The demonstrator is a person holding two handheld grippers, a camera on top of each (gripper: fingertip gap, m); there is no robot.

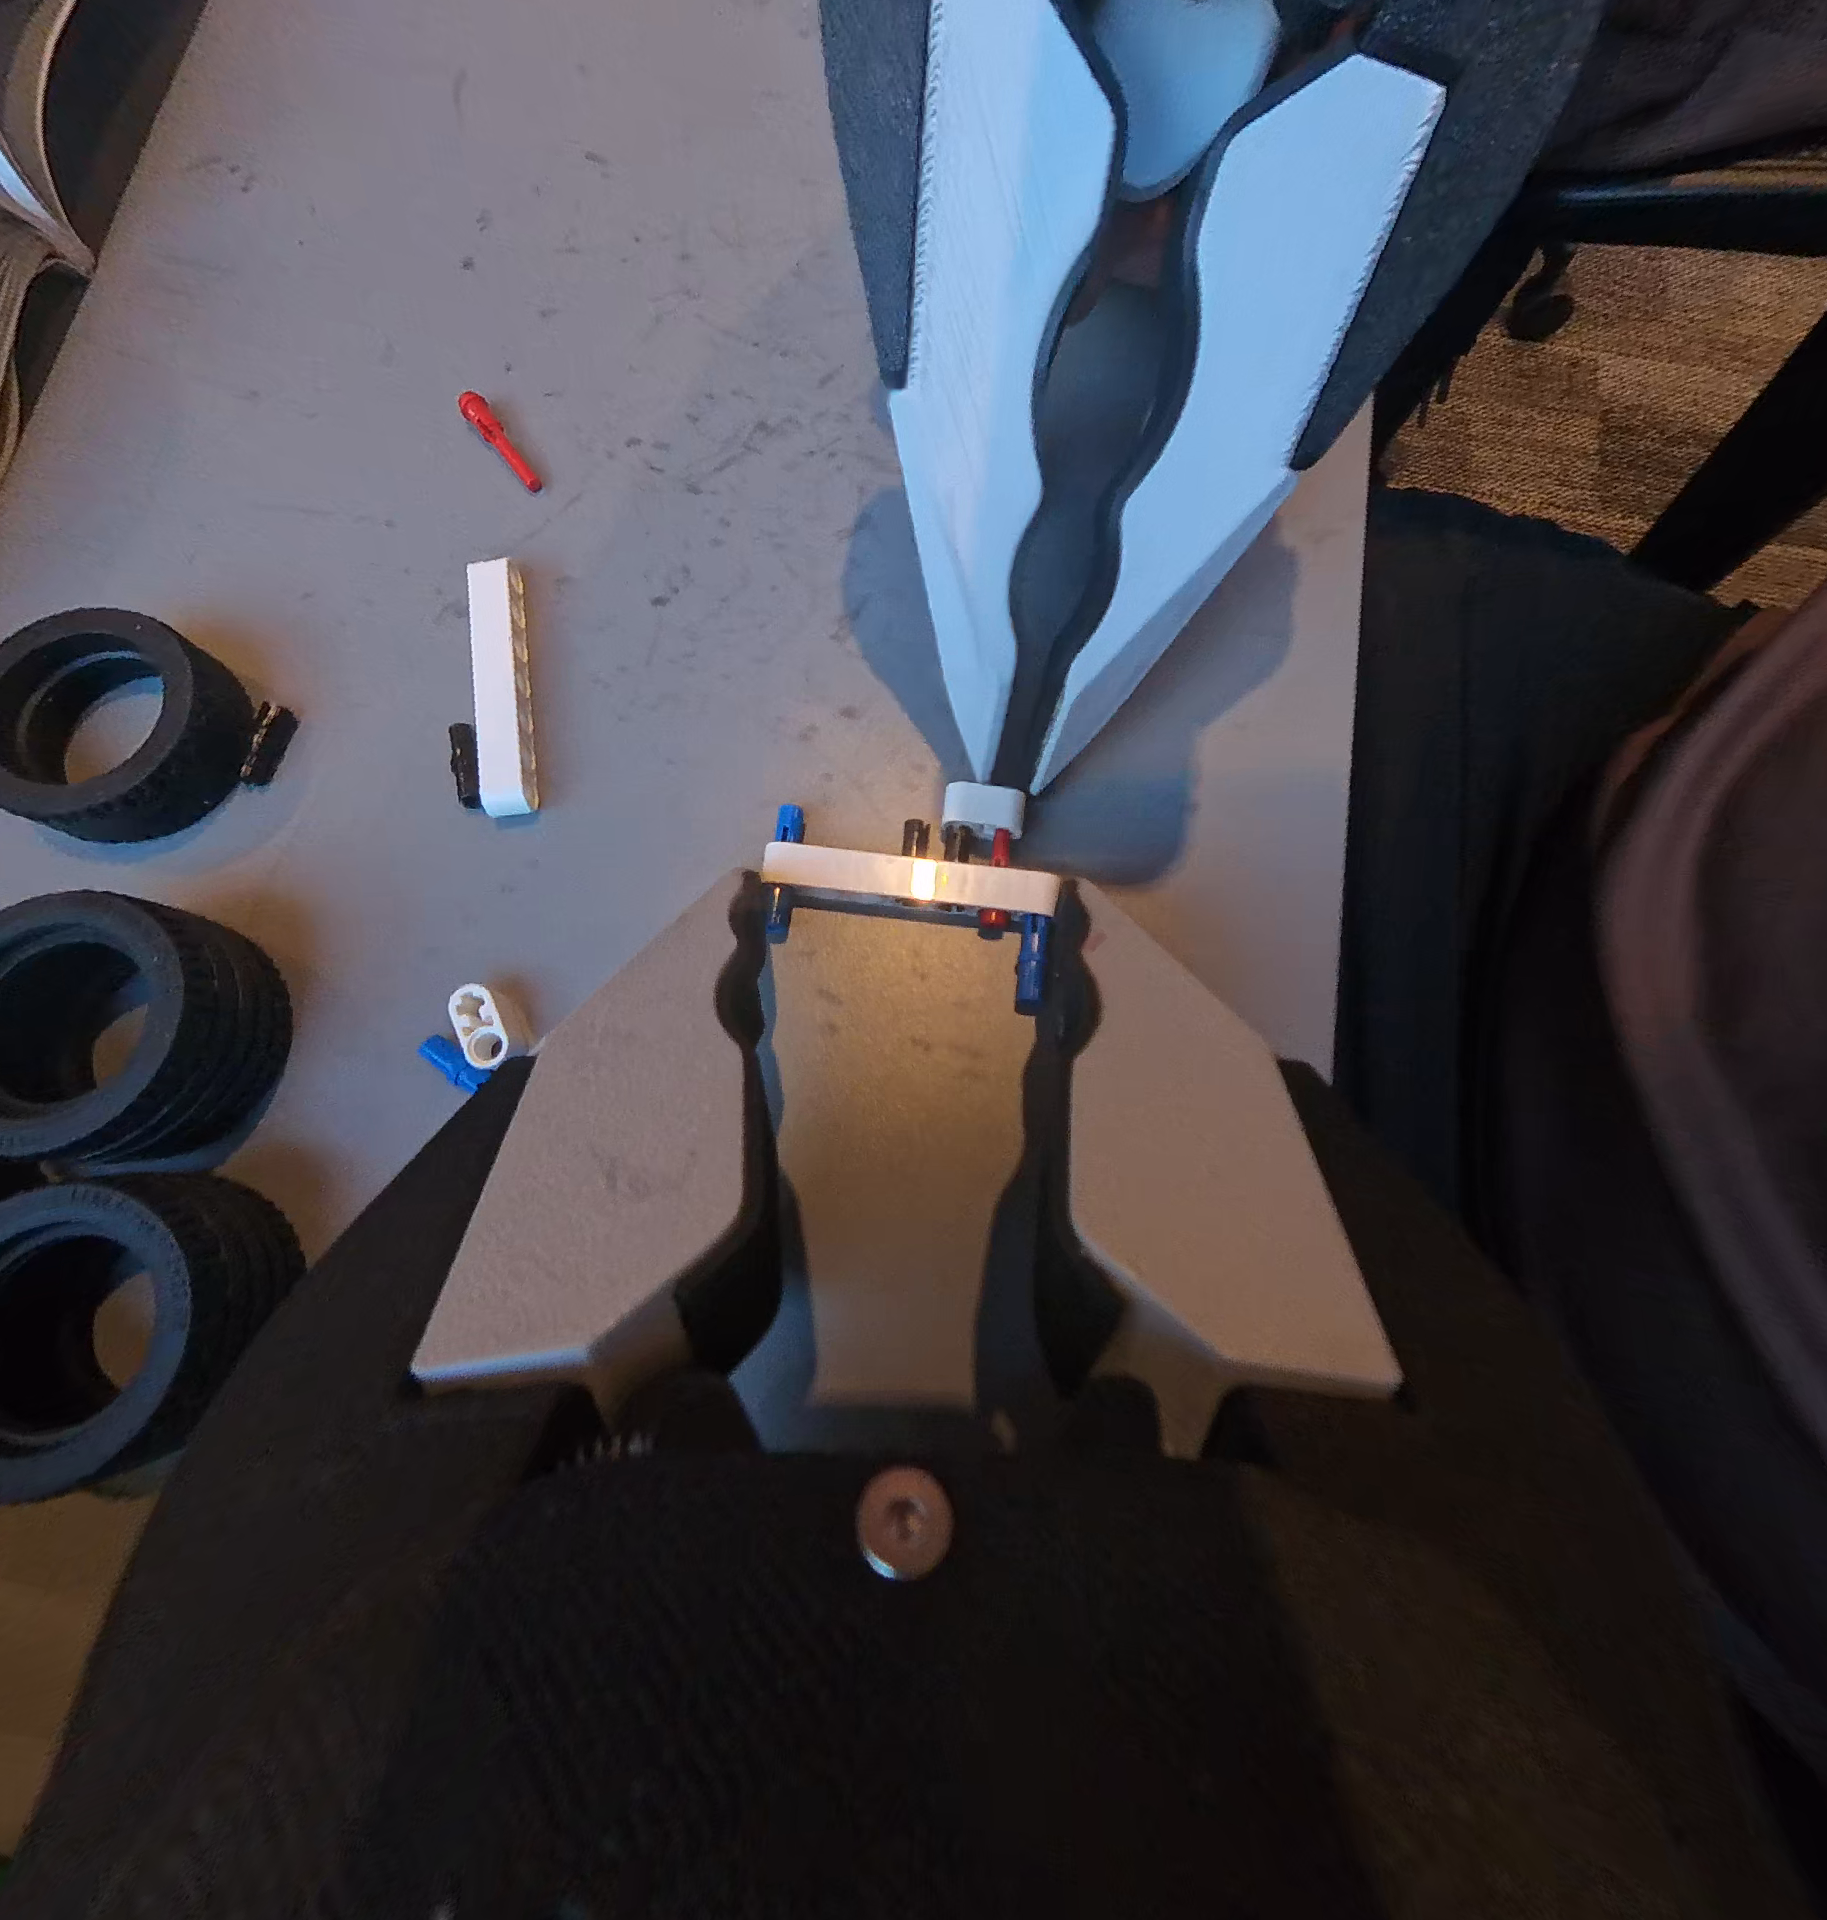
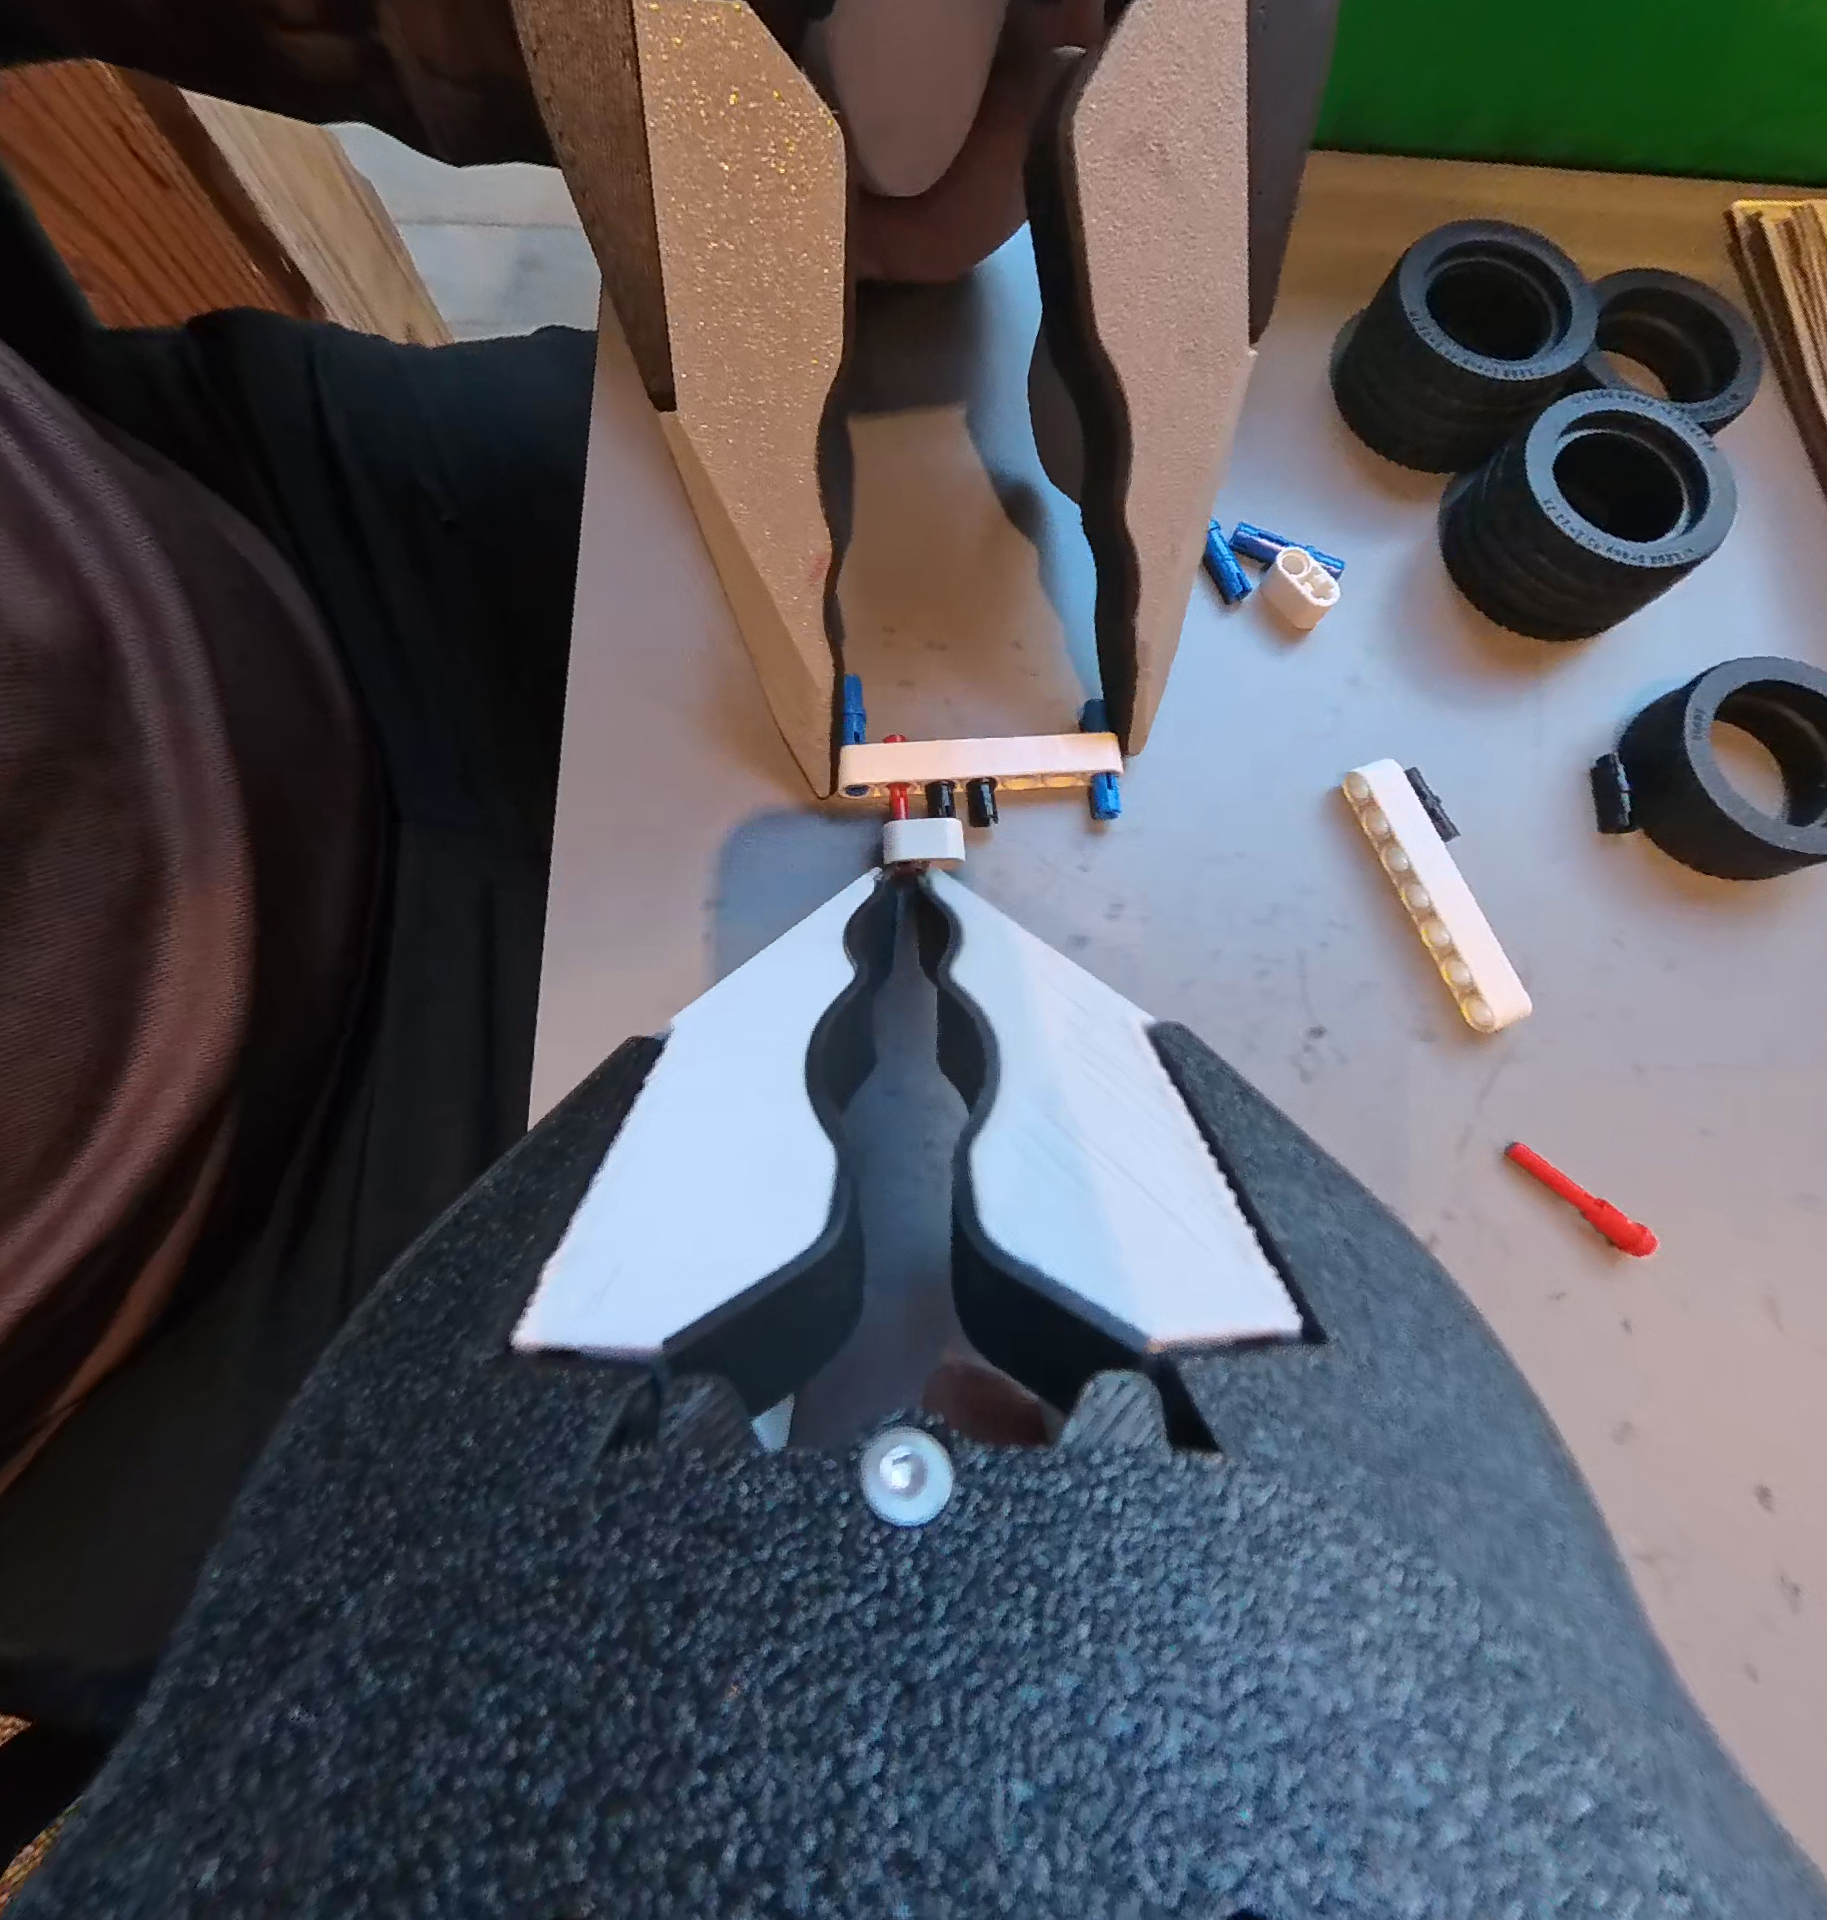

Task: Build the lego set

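Left wrist view, read from left to right: three black rubber tyres (image 1: 109,1122) stand at the left edge of the grey table (image 1: 680,260), one apart and farther off, two close together nearer; a loose red axle pin (image 1: 498,438) lies farther in, then a spare white beam (image 1: 504,686) with a black pin touching its near end, and nearer still a small white connector (image 1: 488,1023) on a blue pin; at the centre the left gripper (image 1: 914,904) pinches the long white Technic beam (image 1: 909,881) by its two ends, jaws spread to the beam's length, with blue, black and red pins through its holes; from the far side the right gripper (image 1: 1008,790) comes in, jaws pressed nearly together on a short white liftarm (image 1: 982,805), which sits just beside the red and black pins.

Judging the step in hand as seating that short piece on the pins: keep the long beam level and steady; line both holes up with both pins before pushing; press straight along the pins, not at an angle, or the thin grip may twist.

Raised lettering runs round the tyre sidewalls; too small to make out.
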